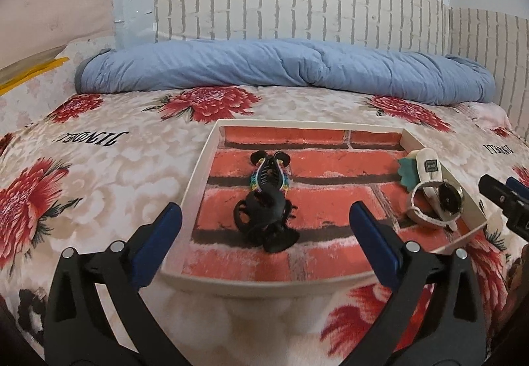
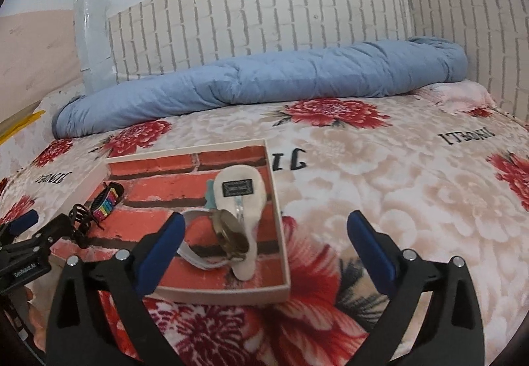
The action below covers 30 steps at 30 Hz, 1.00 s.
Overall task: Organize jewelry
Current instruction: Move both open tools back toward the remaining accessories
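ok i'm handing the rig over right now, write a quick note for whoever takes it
Left hand-held gripper: open, empty, above the near edge of the tray.
Right hand-held gripper: open, empty, over the tray's near right corner.
In the tray, which sits on the floral blanket: black hair claw clip with the rainbow-striped hair clip just behind it, left of centre; wristwatch on its white pillow by the right wall.
Done: these three pieces lie in the tray, nothing held.
Left: no loose jewelry shows on the blanket; check outside the views, tidy if wanted.

Home bedroom: bed w/ floral blanket [image 1: 99, 167], rolled blue duvet [image 1: 281, 68].
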Each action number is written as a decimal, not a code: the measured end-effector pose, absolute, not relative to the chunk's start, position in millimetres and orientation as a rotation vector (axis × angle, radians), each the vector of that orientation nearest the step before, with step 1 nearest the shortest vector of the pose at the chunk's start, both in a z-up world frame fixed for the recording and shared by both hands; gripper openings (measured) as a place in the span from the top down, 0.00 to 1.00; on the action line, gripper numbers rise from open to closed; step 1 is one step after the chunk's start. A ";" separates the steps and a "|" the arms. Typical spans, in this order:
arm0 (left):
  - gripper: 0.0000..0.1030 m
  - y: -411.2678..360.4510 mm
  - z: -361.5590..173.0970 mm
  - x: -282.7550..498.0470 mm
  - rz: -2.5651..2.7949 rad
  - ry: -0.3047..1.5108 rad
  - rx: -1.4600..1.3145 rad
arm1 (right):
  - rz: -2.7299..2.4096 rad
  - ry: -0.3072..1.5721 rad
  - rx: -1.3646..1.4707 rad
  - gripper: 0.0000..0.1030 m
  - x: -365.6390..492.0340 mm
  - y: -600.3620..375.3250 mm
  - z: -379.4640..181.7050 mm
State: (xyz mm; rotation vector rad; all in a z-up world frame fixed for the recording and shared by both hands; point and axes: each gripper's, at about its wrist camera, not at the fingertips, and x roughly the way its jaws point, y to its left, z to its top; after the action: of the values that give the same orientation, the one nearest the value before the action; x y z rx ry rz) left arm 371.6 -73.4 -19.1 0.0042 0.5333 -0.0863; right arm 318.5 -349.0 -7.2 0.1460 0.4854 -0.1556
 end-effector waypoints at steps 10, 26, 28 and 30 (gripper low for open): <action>0.05 -65.8 -15.4 320.4 -0.070 0.531 0.047 | -0.224 0.493 0.055 0.07 266.7 -335.4 0.7; 0.05 -30.1 -12.9 222.0 -0.037 0.550 0.062 | -0.198 0.584 0.060 0.07 174.8 -305.7 -10.1; 0.05 -20.9 -13.3 211.2 -0.031 0.560 0.049 | -0.197 0.596 0.073 0.07 164.8 -306.0 -11.5; 0.05 -9.8 -13.9 202.4 -0.024 0.571 0.030 | -0.200 0.609 0.085 0.07 155.5 -307.7 -13.7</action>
State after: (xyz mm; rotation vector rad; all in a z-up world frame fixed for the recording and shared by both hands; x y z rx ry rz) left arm 202.4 -9.8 -13.9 0.0297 0.5707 -0.0241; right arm 155.5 -307.7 -13.7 0.0852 0.6089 -0.1999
